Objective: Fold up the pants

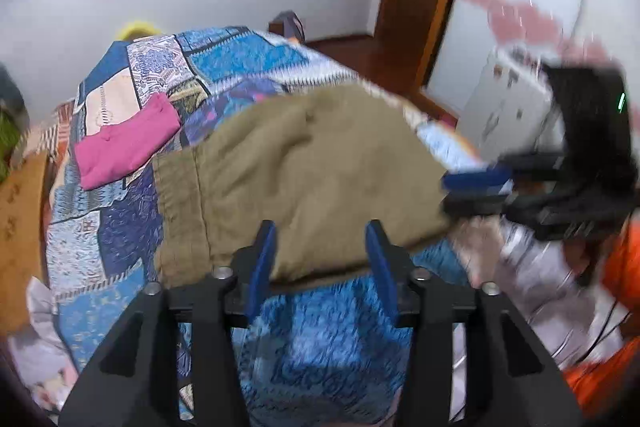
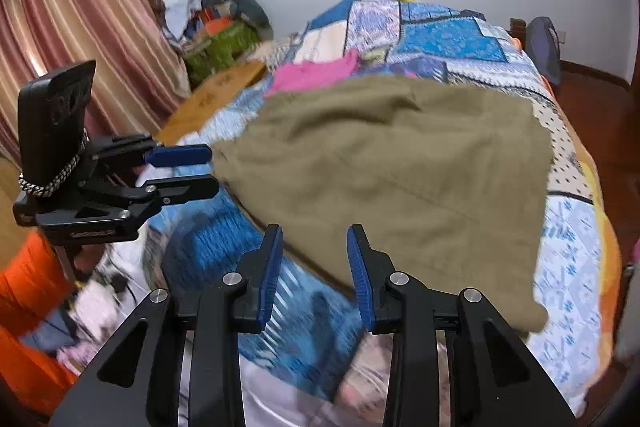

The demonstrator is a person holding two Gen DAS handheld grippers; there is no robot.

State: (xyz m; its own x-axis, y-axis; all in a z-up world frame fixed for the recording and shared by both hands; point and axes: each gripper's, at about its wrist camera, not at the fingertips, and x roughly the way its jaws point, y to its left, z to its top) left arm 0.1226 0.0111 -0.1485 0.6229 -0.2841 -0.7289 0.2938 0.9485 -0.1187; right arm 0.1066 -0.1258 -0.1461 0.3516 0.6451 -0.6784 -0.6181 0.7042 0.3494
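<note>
1. Two grippers, both spread with nothing between the fingers: the left gripper (image 1: 320, 251) sits low centre in its own view, and the right gripper (image 2: 314, 259) sits low centre in its own view.
2. Across the middle of both frames the pants (image 1: 304, 171) lie as a broad olive slab on the quilt (image 1: 240, 63), already looking doubled over, with the waistband seam toward the left of the left view.
3. At upper left of the pants in the left view lies a pink garment (image 1: 128, 147), folded and just beside them.
4. Judged step: between folds, with both tools released near the pants' near edge, and motion blur hides finer detail.
5. Next move, as I judge it: each gripper closes on a near corner or edge, lifts evenly, and carries it across to halve the slab again, keeping the layers aligned so the fold does not skew.
</note>
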